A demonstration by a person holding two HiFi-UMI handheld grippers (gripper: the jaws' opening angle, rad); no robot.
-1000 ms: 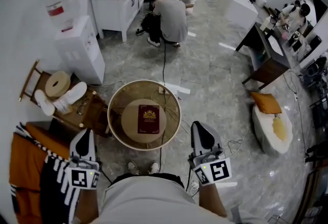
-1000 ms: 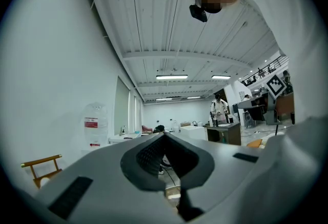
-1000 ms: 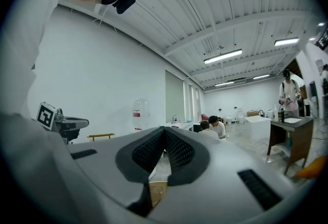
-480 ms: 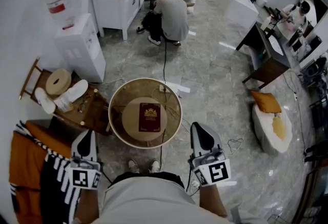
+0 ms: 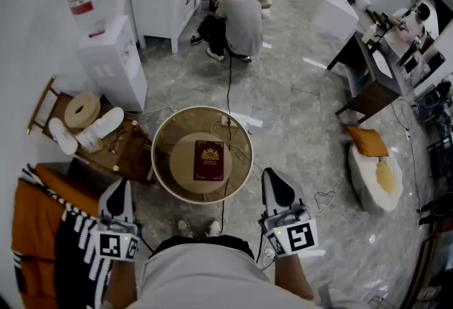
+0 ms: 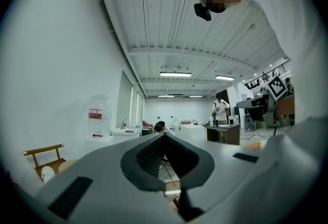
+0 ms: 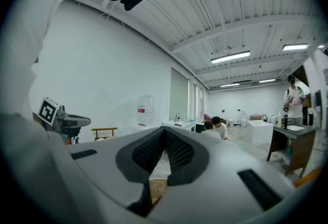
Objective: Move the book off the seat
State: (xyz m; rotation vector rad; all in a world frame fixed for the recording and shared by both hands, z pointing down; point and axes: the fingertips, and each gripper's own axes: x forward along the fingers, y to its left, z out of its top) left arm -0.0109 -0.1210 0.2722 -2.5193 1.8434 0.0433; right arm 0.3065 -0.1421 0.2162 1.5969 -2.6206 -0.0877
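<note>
1. Dark red hardcover book with a gold crest (image 5: 208,160) lies flat, centred on the round tan seat (image 5: 180,167) of a gold-rimmed stool.
2. Left gripper (image 5: 119,186) and right gripper (image 5: 273,177) hover on either side of the stool's near rim, not touching it. Both have their jaws pressed together with nothing between them.
3. A low wooden side table (image 5: 126,153) sits just left of the stool, and a black cable (image 5: 228,81) runs to the stool.
4. Count: one book, two white slippers (image 5: 99,129), two crouching people (image 5: 239,18), one white water dispenser (image 5: 112,67), one orange cushion (image 5: 368,141).
5. Grey marbled floor (image 5: 297,109), white walls.
</note>
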